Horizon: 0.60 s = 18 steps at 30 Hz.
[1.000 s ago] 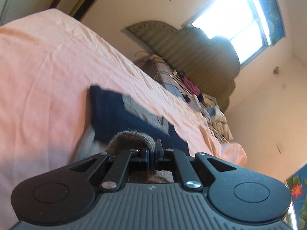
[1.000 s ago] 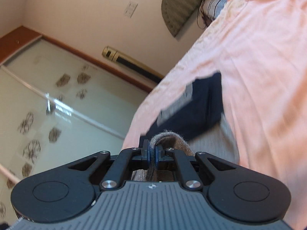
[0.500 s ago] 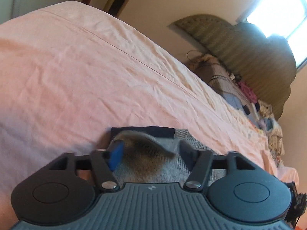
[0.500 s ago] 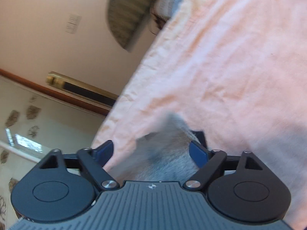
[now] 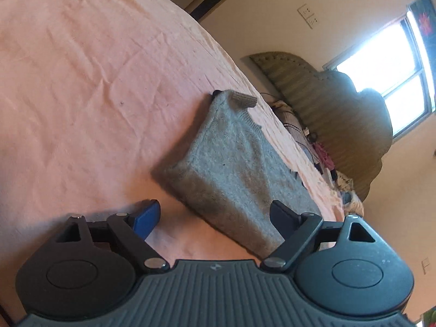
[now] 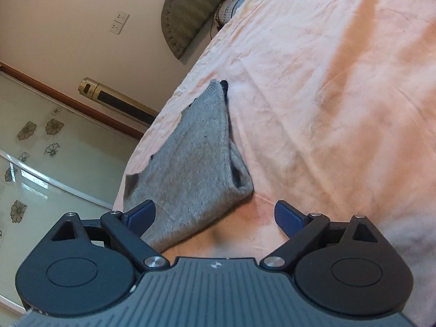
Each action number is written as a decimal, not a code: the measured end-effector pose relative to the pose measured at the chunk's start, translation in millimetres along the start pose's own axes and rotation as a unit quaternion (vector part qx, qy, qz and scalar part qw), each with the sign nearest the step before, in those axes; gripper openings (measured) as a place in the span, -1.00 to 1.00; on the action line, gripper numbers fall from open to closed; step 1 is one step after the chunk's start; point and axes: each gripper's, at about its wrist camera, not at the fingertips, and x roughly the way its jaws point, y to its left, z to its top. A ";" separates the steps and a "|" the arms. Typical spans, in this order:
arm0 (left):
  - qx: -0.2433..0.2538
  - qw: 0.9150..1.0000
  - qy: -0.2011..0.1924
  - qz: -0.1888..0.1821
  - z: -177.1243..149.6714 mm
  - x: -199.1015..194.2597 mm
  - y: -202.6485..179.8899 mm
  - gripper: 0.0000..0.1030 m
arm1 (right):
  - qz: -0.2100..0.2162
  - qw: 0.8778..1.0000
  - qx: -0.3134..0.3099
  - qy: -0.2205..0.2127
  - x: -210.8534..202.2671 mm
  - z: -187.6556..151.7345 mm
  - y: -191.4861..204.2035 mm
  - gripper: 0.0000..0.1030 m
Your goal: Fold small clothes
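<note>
The grey knitted garment [image 5: 231, 160] [image 6: 190, 163] lies folded on the bed's pink sheet [image 5: 81, 81] [image 6: 327, 95], a dark layer peeking out at its far end. The left tool [image 5: 216, 215] and right tool [image 6: 215, 215] have just been opening; both are spread wide, pads clear of the cloth, each straddling a near corner.
</note>
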 end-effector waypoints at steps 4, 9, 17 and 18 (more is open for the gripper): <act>-0.056 0.998 -0.006 -0.010 11.3 24.7 -3.5 0.69 | 0.008 1.000 0.016 -0.001 30.8 7.2 9.4 0.86; -0.047 0.998 0.018 0.030 20.1 56.8 -8.6 -0.56 | -0.021 1.000 0.005 -0.002 70.1 19.2 16.2 0.05; -0.001 0.999 0.020 0.033 31.1 42.0 -25.2 -0.90 | 0.011 0.999 0.029 0.015 70.2 24.7 14.1 -0.77; 0.009 1.000 0.017 0.020 31.4 32.3 -29.4 -0.90 | 0.023 0.999 0.017 0.018 62.8 24.4 21.0 -0.77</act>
